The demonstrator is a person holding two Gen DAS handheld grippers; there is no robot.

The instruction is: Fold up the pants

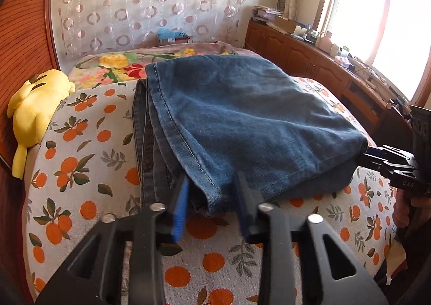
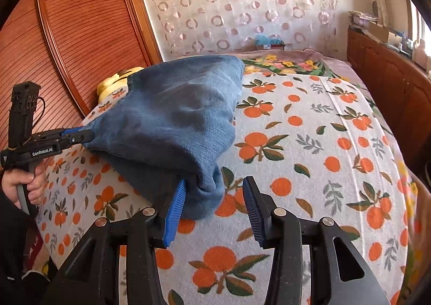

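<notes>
Left claw (image 1: pixel 211 198): clenched on the near corner of the jeans (image 1: pixel 242 119); the hemmed edge runs down between its two pads, and the right wrist view shows its tips pinching the cloth from the side (image 2: pixel 80 136).
Left hand (image 2: pixel 25 183): wrapped round the handle of that claw, at the left border of the right wrist view.
Right claw (image 2: pixel 214 206): released; the jaws stand apart, the left blue pad (image 2: pixel 175 213) touching the bunched fold of denim, the other pad clear of it over the bedspread.
Right claw seen from the left wrist (image 1: pixel 362 155): its tips reach in at the far right corner of the folded stack, at the seam between the top layer and the layer beneath.
Jeans: blue denim, folded over into a thick stack of several layers, lying on the bed; the top layer is lifted slightly at the corner in the left claw.
Bedspread (image 2: pixel 309 130): pale cloth printed with oranges and leaves, under the jeans.
Floral blanket (image 1: pixel 118 65): beyond the jeans, toward the far end of the bed.
Yellow plush toy (image 1: pixel 35 108): at the bed's edge by the wooden panel.
Curtain (image 1: pixel 150 0): ring pattern, behind the bed.
Cabinet (image 1: pixel 309 60): wooden, under the bright window, cluttered on top.
</notes>
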